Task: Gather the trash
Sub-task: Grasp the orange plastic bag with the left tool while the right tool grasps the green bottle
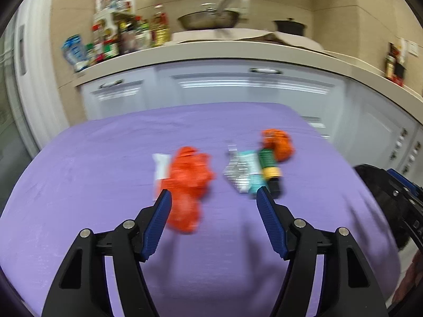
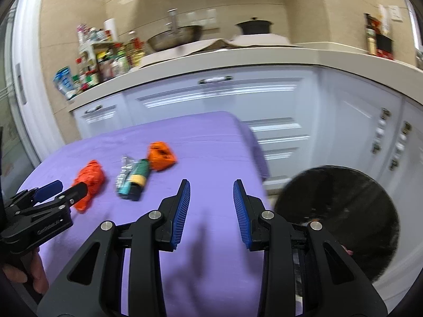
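Trash sits mid-counter [image 1: 79, 163]: red crumpled bag [image 1: 189, 185], foil wrapper [image 1: 238, 171], green tube [image 1: 268, 165], orange wrapper [image 1: 279, 144]. Your left hand-held gripper [image 1: 212, 198] is apart, empty; right hand-held gripper [image 2: 211, 187] apart, empty, near black bin [image 2: 341, 211]. Risk: loose bag slips when pinched.

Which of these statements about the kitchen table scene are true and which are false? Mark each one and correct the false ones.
1. The table is covered with a purple cloth. True.
2. The left gripper is clamped on the red crumpled wrapper. False: its jaws stand open and hold nothing.
3. A round black bin stands beside the table. True.
4. The right gripper holds the green tube. False: it is empty, and the tube lies on the cloth.
5. The orange wrapper lies inside the bin. False: it lies on the table.
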`<state>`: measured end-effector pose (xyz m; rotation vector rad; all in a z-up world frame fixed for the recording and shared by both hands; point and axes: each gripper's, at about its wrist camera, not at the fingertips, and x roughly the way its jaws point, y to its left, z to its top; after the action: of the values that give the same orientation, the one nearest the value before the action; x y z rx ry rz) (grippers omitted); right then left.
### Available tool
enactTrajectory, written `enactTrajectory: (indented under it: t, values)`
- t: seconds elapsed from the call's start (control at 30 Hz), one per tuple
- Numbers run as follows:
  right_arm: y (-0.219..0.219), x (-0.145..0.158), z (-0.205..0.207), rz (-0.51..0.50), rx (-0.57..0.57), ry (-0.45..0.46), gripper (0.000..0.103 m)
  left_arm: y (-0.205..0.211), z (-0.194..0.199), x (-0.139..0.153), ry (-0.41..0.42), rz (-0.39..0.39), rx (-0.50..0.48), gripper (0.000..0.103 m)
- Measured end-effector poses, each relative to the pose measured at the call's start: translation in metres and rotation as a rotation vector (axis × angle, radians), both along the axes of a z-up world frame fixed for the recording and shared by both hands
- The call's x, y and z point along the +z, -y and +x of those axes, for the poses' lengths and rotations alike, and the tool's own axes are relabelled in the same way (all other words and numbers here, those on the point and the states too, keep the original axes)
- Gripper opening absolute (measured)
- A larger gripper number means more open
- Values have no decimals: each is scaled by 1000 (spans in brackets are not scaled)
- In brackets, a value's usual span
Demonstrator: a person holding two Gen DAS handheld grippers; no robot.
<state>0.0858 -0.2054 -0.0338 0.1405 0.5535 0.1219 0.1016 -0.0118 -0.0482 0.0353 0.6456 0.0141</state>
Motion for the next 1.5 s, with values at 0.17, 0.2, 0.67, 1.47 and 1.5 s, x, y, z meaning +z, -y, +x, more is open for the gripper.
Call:
enactTrajectory:
  t: [0.17, 0.2, 0.67, 1.47, 1.5]
  values:
    - [-31, 3, 9, -2, 56, -13, 34, -27, 10, -6, -34, -1, 42, 71]
    - [-35, 3, 11, -5, 63, -15, 35, -28, 12, -8, -42, 2, 40, 73]
    - [-62, 3, 30, -18, 105, -45, 43, -28, 36, -27, -158, 5, -35, 31]
    - [-104, -17, 78, -59, 133, -191, 28, -90, 15, 2, -65, -67, 64, 14]
    - [-104, -18, 81, -62, 128, -203, 28, -94, 15, 2, -66, -69, 71, 14]
